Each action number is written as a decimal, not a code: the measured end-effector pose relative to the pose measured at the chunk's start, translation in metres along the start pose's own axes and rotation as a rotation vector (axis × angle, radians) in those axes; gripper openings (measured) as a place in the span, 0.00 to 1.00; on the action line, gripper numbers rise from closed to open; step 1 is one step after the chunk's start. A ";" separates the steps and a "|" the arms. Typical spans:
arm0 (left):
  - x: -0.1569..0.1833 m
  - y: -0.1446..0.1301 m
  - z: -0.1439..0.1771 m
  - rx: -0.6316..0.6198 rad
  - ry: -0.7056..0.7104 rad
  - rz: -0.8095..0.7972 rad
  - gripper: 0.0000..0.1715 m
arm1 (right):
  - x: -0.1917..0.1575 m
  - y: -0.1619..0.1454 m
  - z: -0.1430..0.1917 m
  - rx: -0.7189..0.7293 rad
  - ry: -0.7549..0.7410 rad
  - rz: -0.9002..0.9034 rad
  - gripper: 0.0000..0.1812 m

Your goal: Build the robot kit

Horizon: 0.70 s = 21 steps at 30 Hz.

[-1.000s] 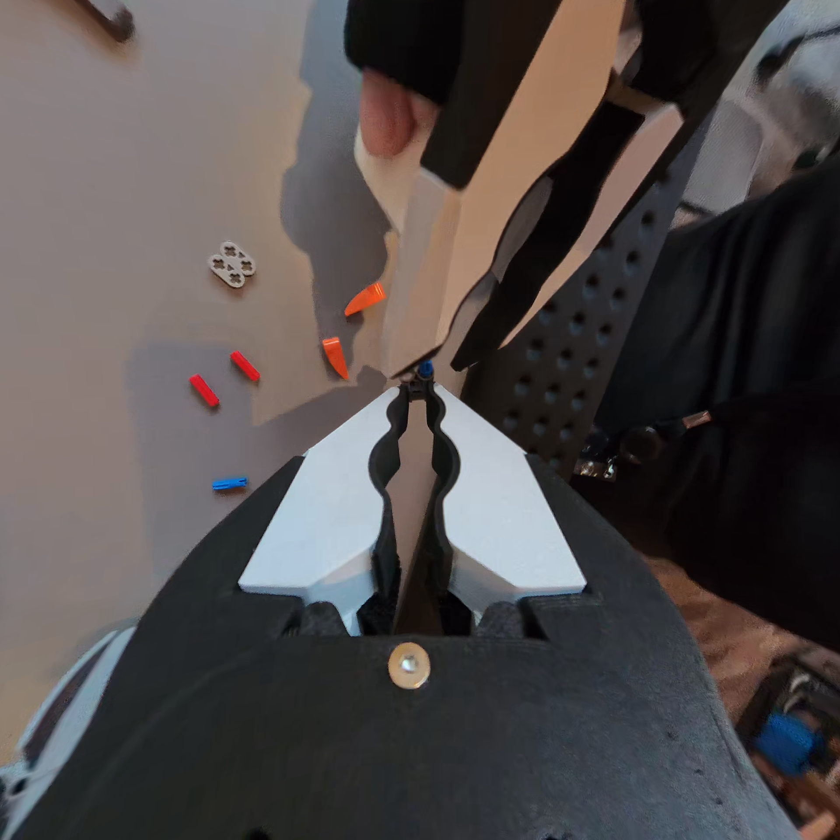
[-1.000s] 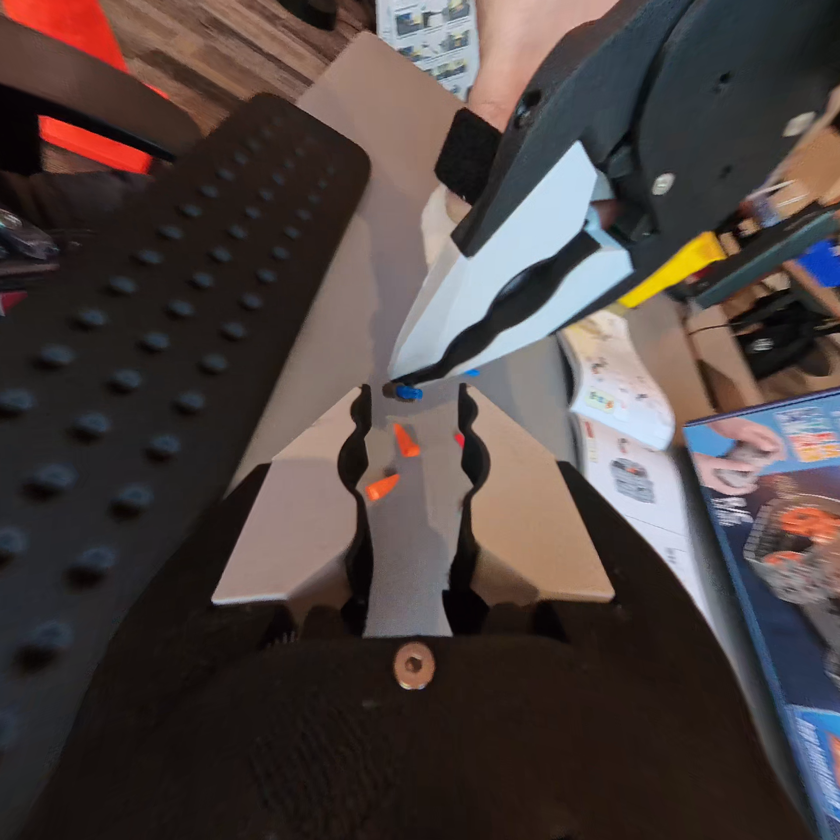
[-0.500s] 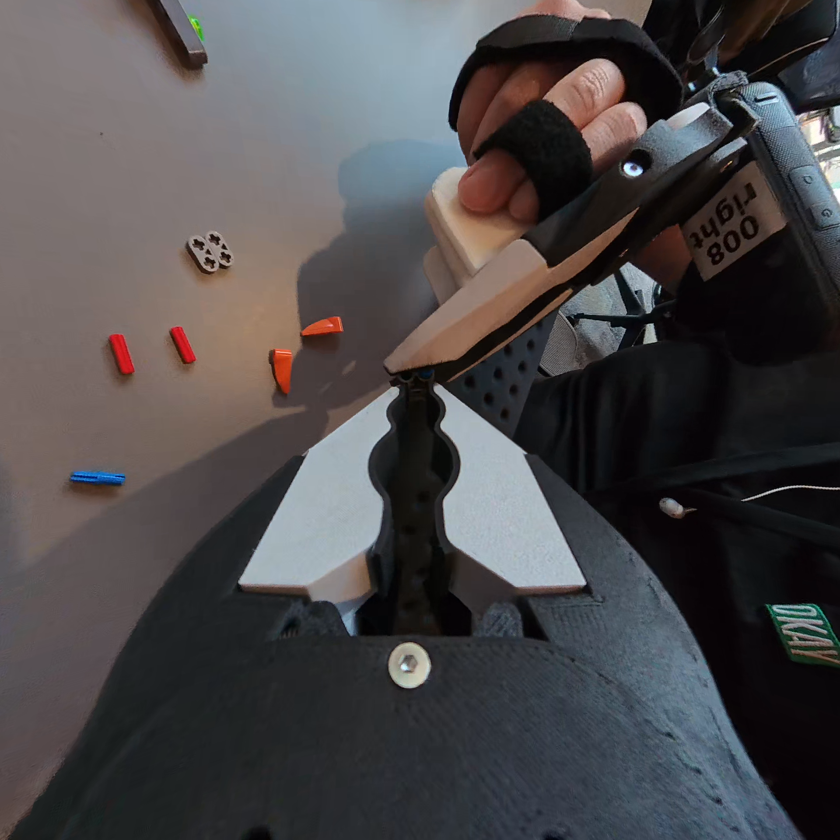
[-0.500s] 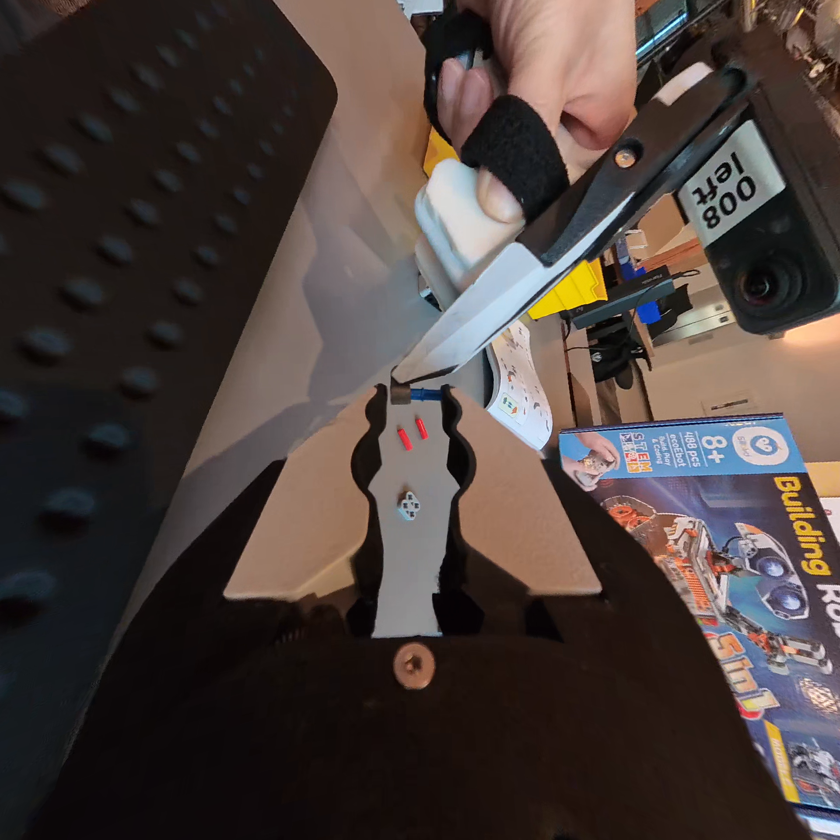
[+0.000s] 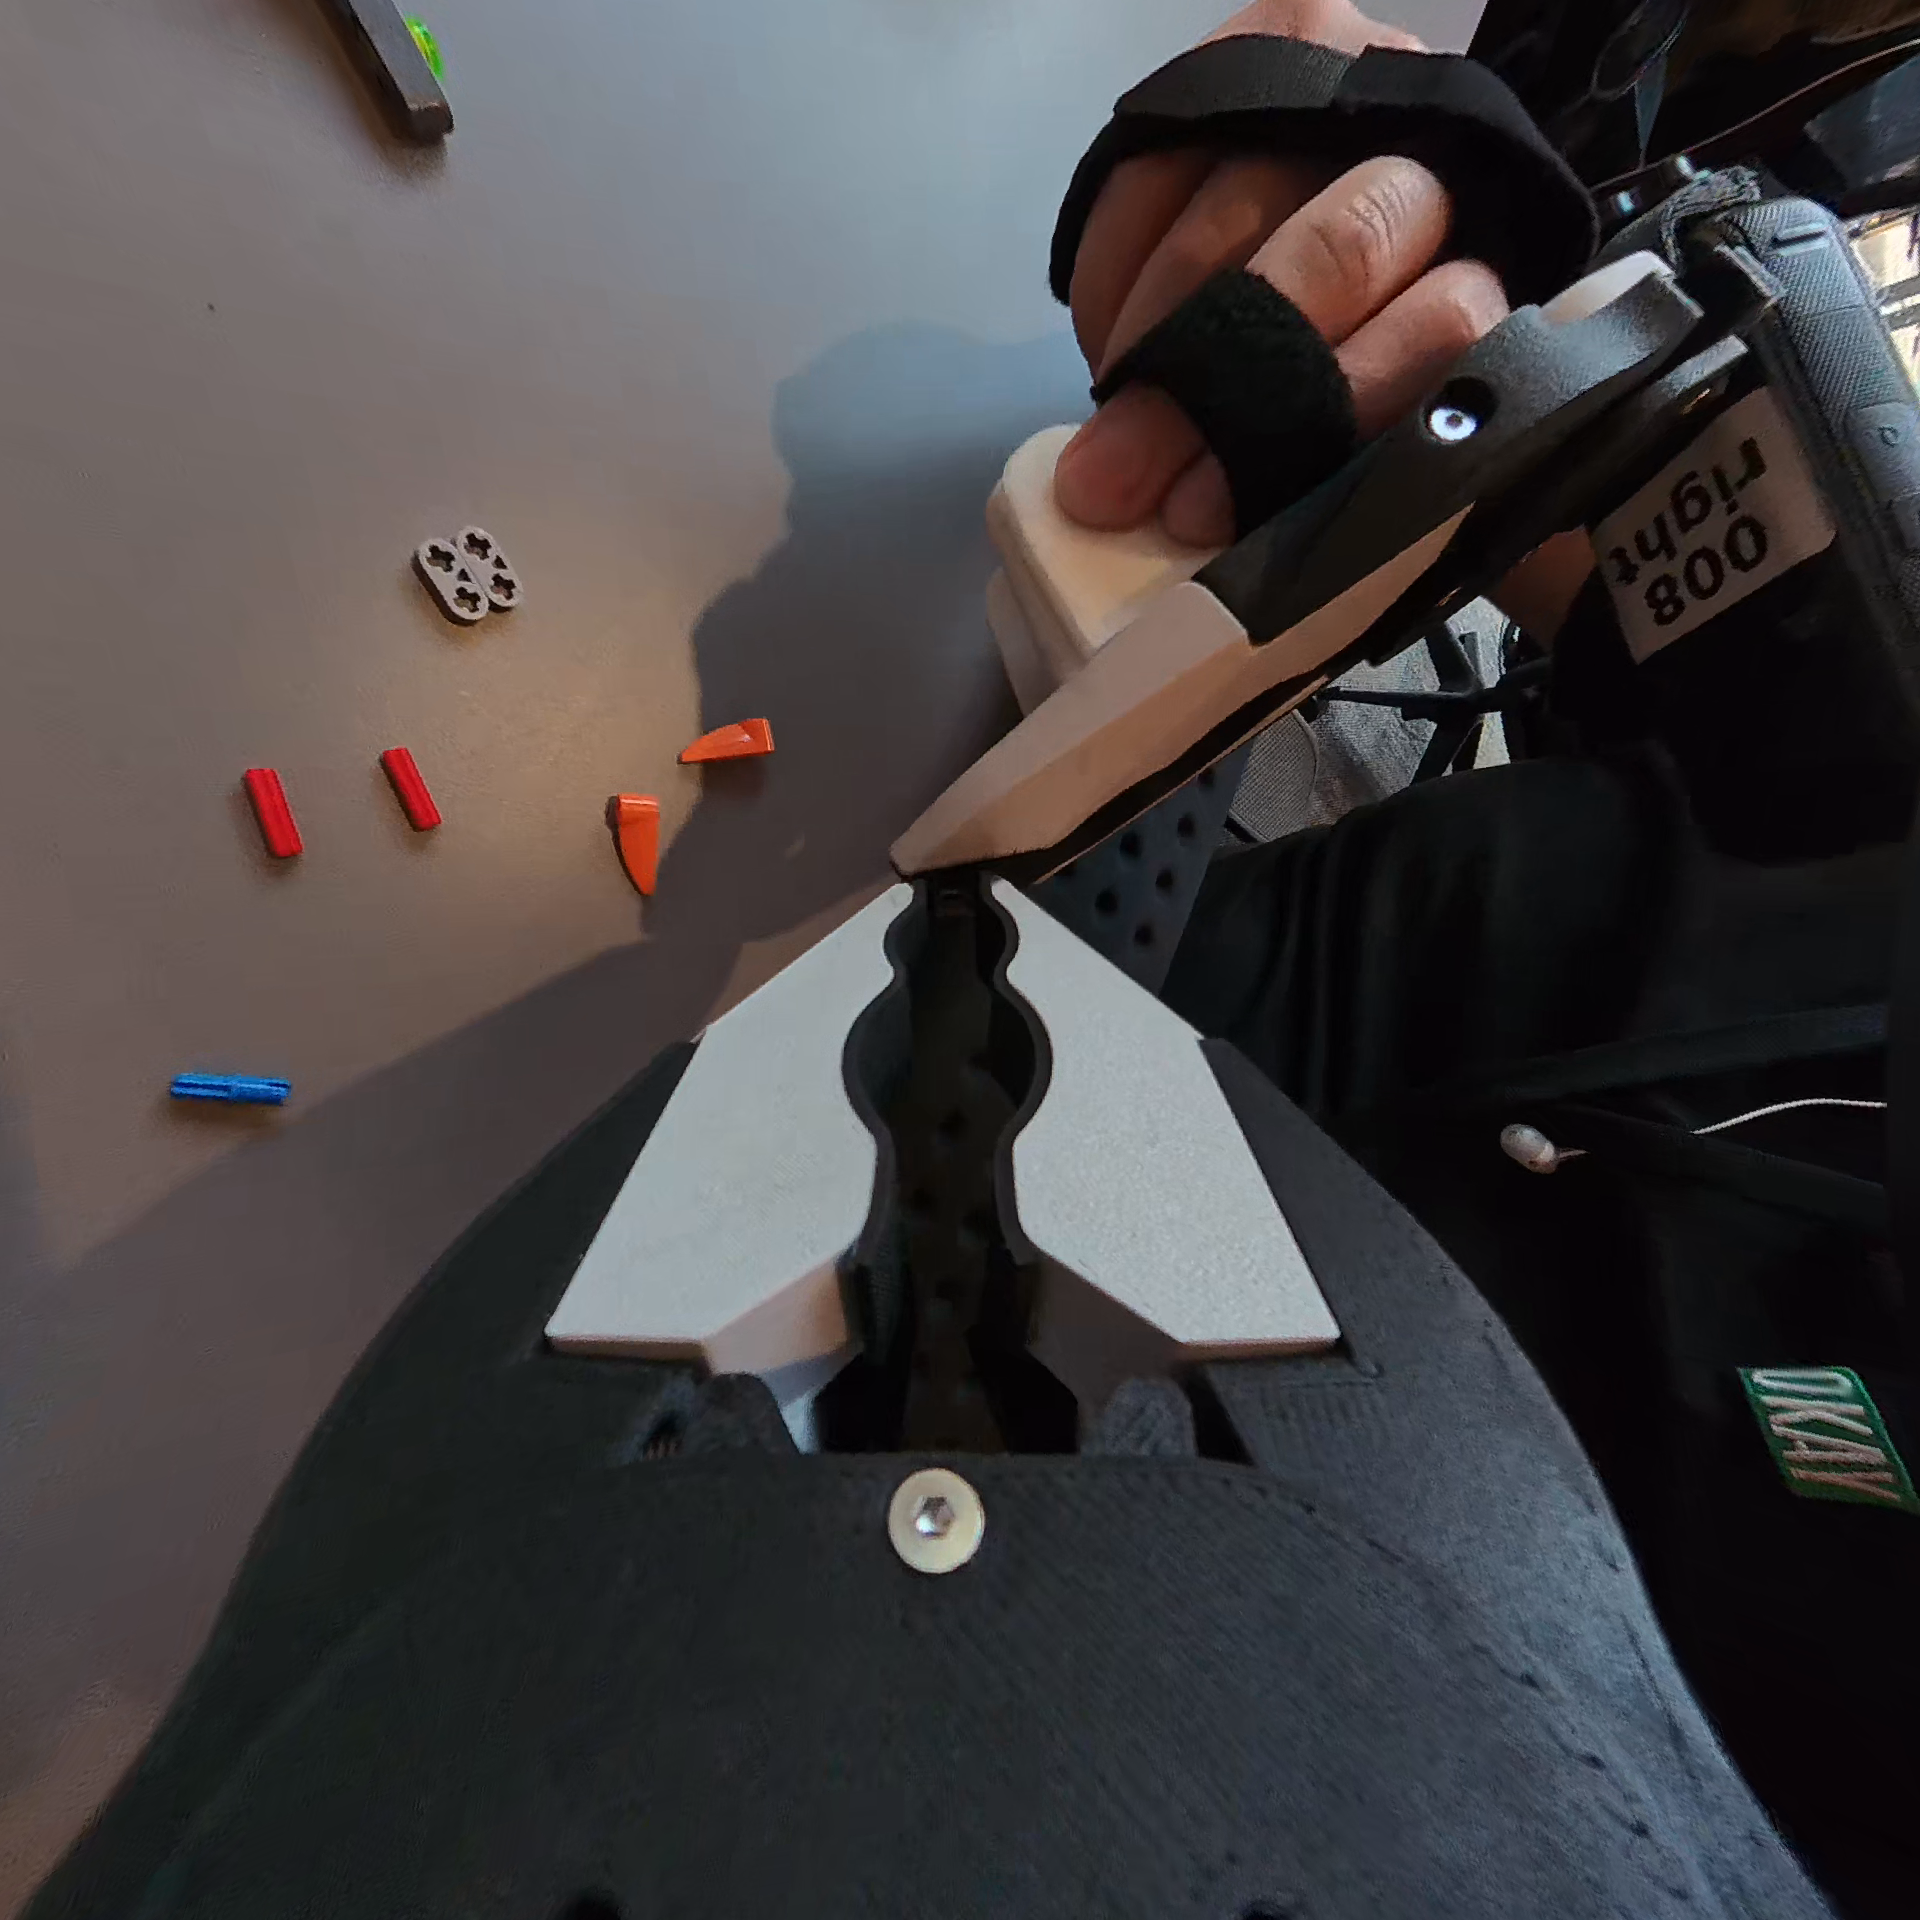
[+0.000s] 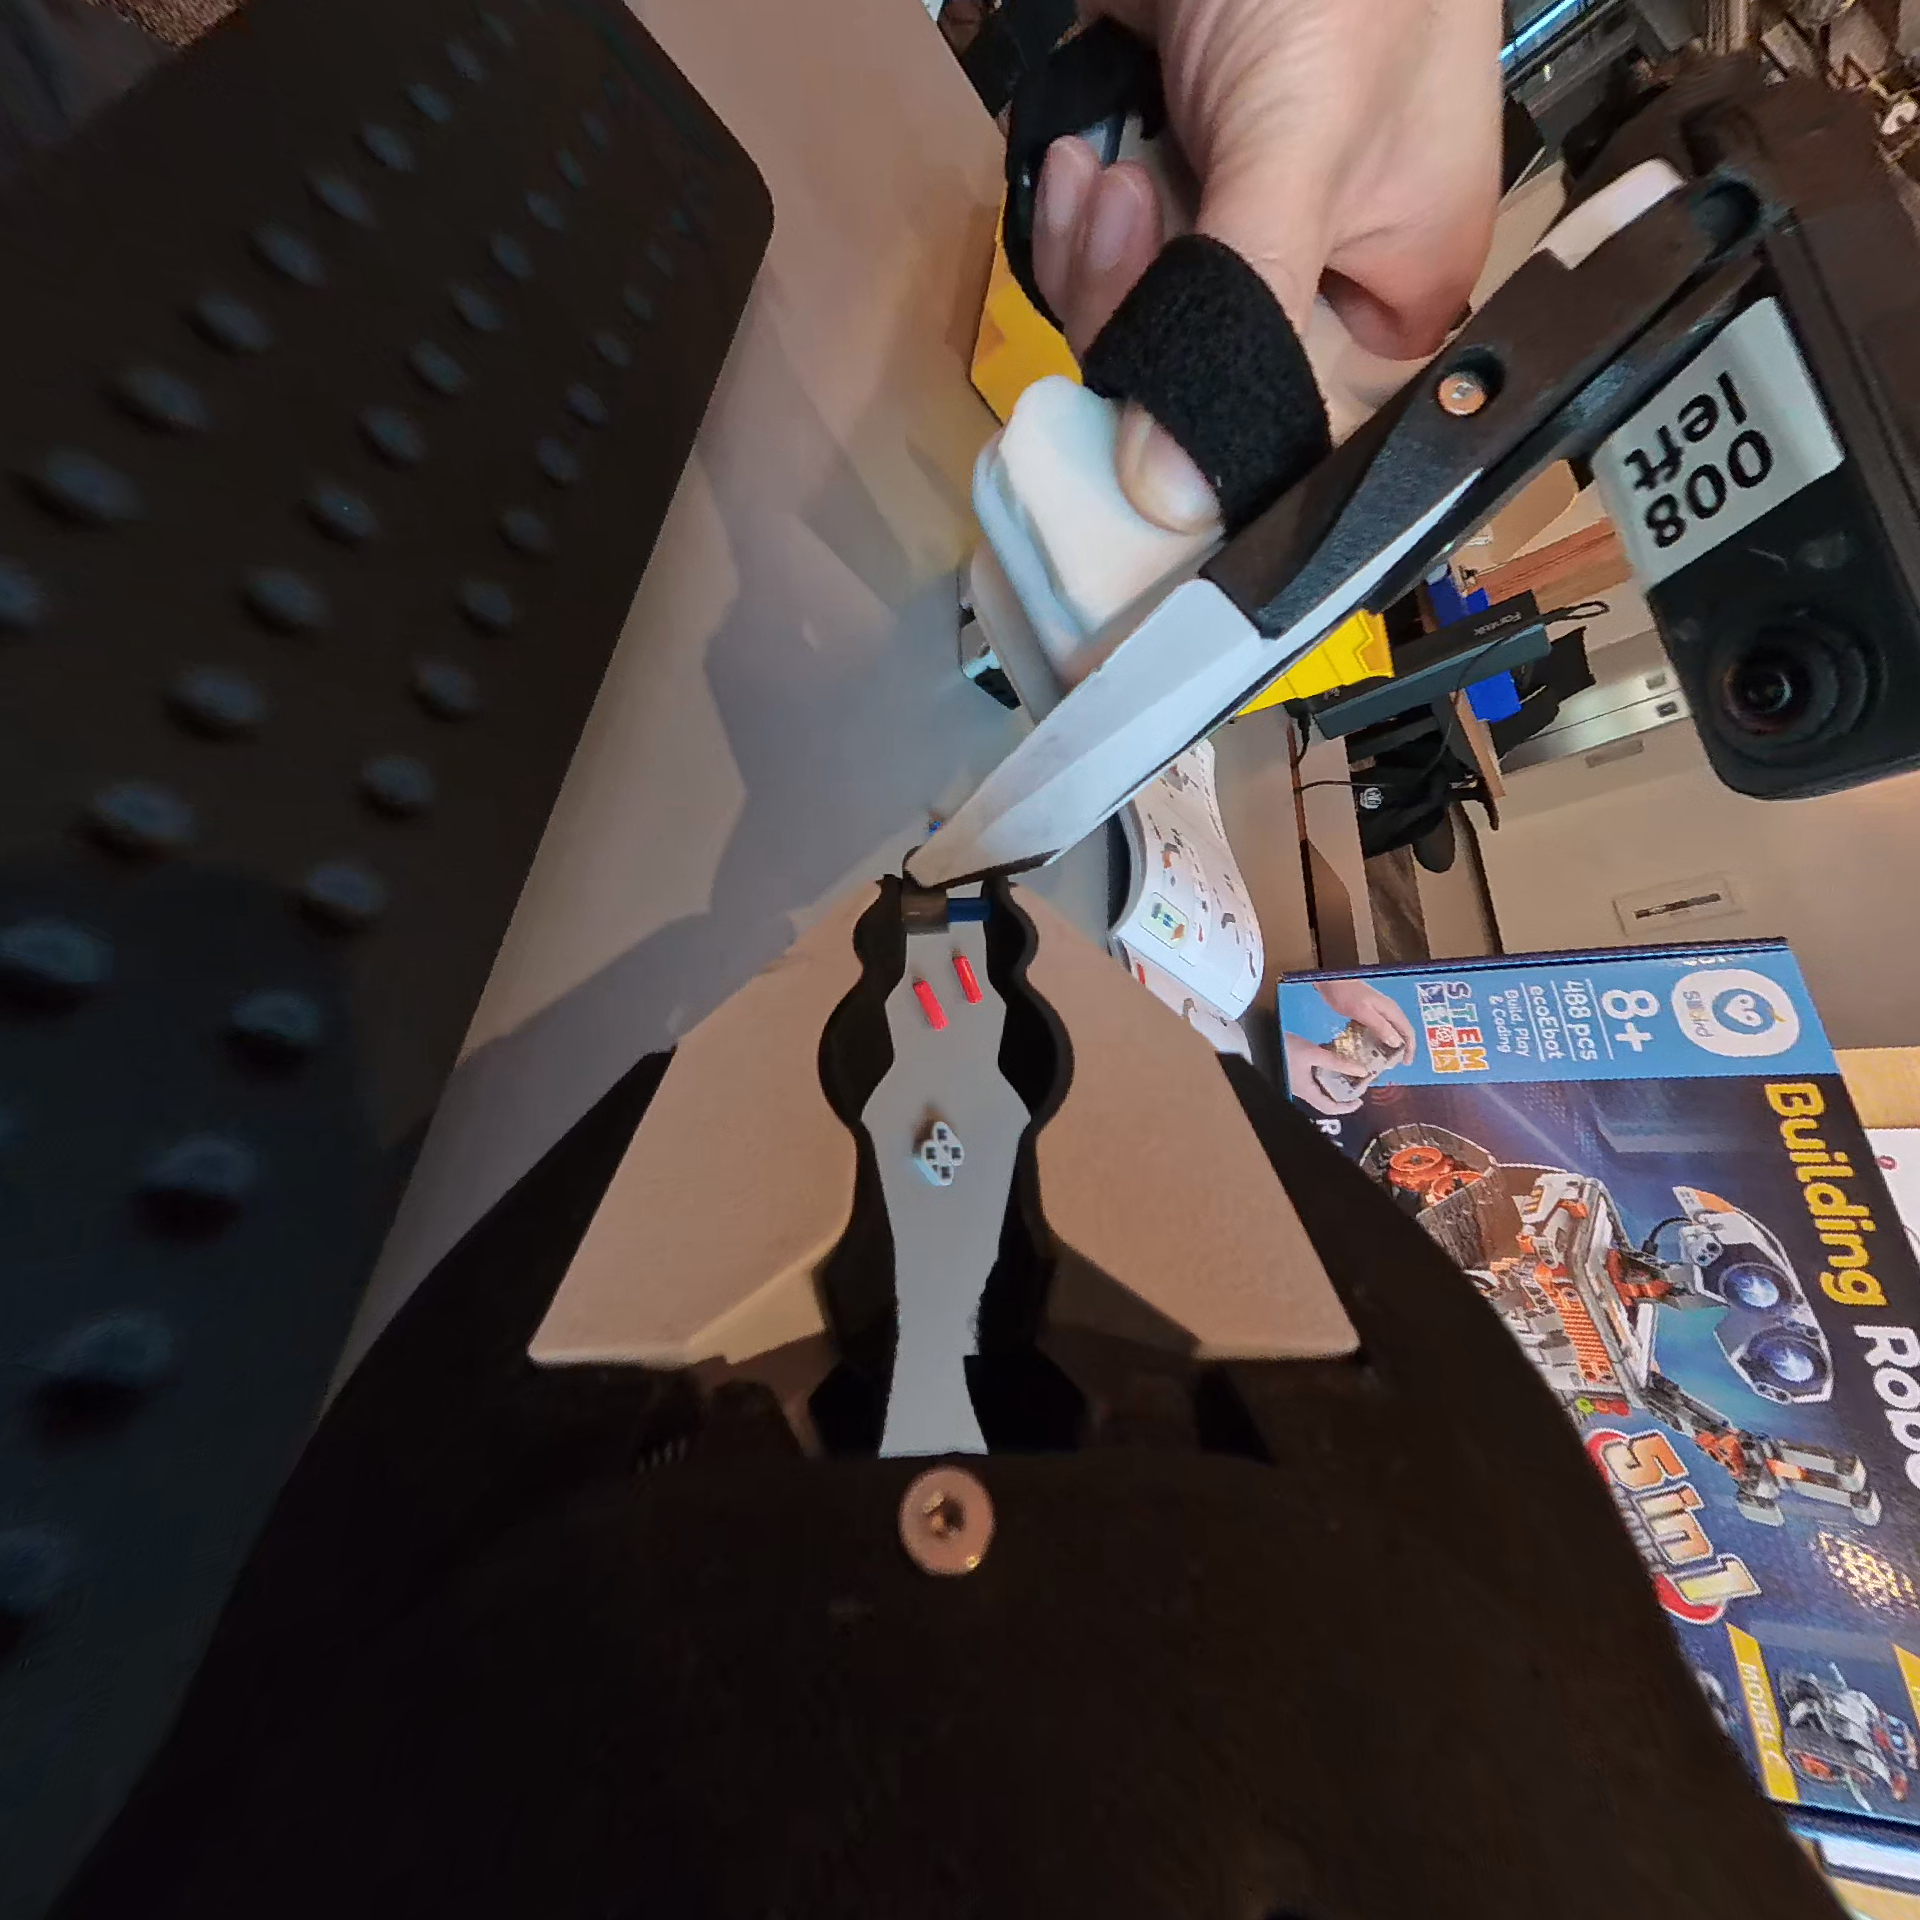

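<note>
Obscured items: in the left wrist view, a grey bar with a green part (image 5: 400, 73) is cut off at the frame's 11 o'clock edge. I cannot make out the piece at the left gripper (image 5: 948, 894) tips; it shows only as a dark speck. In the right wrist view, a black studded mat (image 6: 312, 468) fills 9 o'clock, out of focus. The printed box (image 6: 1621, 1299) runs off at 3 o'clock.

On the grey table (image 5: 260, 364), from 9 o'clock inward, lie a blue axle pin (image 5: 231, 1088), two red pins (image 5: 272, 812), a grey cross-hole connector pair (image 5: 468, 574) and two orange wedges (image 5: 636, 840).

Pose: the left gripper's jaws are pinched onto a dark grey connector (image 6: 925, 914) carrying a blue pin (image 6: 968, 911), held above the table. The right gripper (image 6: 948, 904) meets it tip to tip, its jaws narrowly parted either side of that piece; I cannot tell whether they grip. The strapped right hand (image 5: 1247, 343) sits at 1 o'clock, and the left hand (image 6: 1299, 208) likewise.
</note>
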<state>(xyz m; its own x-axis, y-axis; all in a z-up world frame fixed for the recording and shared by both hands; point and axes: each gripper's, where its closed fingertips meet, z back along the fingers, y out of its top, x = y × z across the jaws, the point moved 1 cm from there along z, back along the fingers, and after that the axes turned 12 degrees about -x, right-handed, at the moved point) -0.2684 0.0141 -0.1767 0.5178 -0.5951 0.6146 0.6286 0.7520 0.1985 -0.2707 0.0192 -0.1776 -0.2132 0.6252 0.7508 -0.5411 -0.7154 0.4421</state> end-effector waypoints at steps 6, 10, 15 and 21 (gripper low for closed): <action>-0.008 -0.009 0.012 0.150 0.218 -0.148 0.04 | 0.007 0.011 0.013 0.164 0.078 -0.151 0.23; -0.016 -0.034 0.044 0.381 0.628 -0.279 0.03 | 0.021 -0.004 0.017 0.211 0.178 -0.377 0.09; -0.013 -0.073 0.065 0.570 0.886 -0.260 0.03 | 0.016 -0.030 -0.032 0.032 0.257 -0.447 0.08; -0.029 -0.090 0.056 0.550 1.000 -0.256 0.04 | 0.015 -0.019 -0.092 -0.092 0.487 -0.373 0.08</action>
<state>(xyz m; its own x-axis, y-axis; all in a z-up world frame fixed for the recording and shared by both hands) -0.3723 -0.0203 -0.1691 0.7924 -0.5211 -0.3170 0.5717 0.4535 0.6838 -0.3387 0.0704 -0.2202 -0.3312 0.9140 0.2343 -0.7139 -0.4051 0.5711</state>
